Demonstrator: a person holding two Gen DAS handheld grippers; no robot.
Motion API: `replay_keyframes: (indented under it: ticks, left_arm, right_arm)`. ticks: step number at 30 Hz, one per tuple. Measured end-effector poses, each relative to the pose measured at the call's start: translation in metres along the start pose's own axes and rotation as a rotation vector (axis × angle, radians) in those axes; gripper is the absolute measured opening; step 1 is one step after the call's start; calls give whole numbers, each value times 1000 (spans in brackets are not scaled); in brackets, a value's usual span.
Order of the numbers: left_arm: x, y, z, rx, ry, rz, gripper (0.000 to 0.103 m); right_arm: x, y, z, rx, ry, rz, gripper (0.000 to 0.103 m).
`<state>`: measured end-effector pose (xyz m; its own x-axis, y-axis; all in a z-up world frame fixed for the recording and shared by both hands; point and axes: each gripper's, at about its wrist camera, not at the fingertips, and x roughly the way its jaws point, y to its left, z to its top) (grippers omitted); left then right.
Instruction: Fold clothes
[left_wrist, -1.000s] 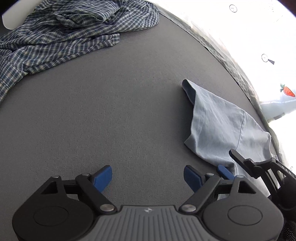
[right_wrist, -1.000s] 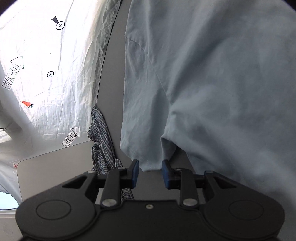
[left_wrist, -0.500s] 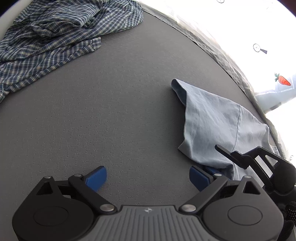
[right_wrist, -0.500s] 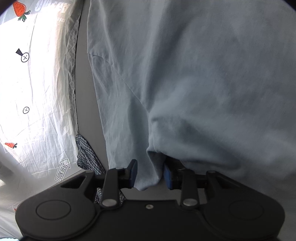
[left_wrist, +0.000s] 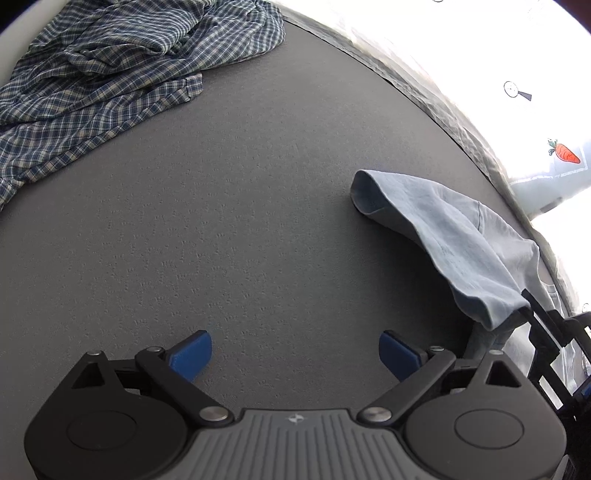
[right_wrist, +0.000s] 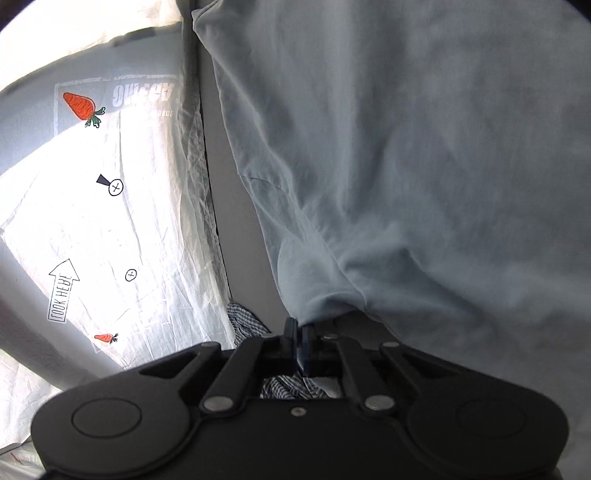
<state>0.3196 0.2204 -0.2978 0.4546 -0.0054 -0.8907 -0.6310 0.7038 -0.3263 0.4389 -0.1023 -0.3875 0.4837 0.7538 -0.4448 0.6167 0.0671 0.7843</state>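
Pale-blue cloth, the shirt (right_wrist: 424, 166), lies at three o'clock on our grey mat (left_wrist: 258, 221); our right gripper (right_wrist: 299, 339) has just clamped its edge, probably for lifting. Our left gripper (left_wrist: 295, 350) gapes empty at six o'clock, seemingly ready for another edge.

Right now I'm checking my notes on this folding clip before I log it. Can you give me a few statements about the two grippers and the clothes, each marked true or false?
1. The right gripper is shut on an edge of the light blue garment. True.
2. The left gripper holds the plaid shirt. False: its jaws stand wide open over bare grey mat, and the shirt lies far from it.
3. The plaid shirt is neatly folded. False: it lies crumpled.
4. The light blue garment is partly lifted off the mat. True.
5. A carrot print shows on the white sheet. True.
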Motion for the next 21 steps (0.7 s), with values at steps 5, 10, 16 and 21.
replay_keyframes:
  ticks: [5,10,16,21]
  left_arm:
    - [2,-17,-6,62,7,-5,97]
    - [6,-33,-13,141,15,3,97]
    - [10,-42,-14,168,37,0,97]
    - [11,-43,-15,180,44,1,97]
  right_arm:
    - [-46,-28,47,102,-164,-28,5]
    - [-74,-15,48,-258,-207,-194,15]
    - [-53,11,-26,-1304,-271,-572,22]
    - [-24,0,-57,-1722,-250,-650,22]
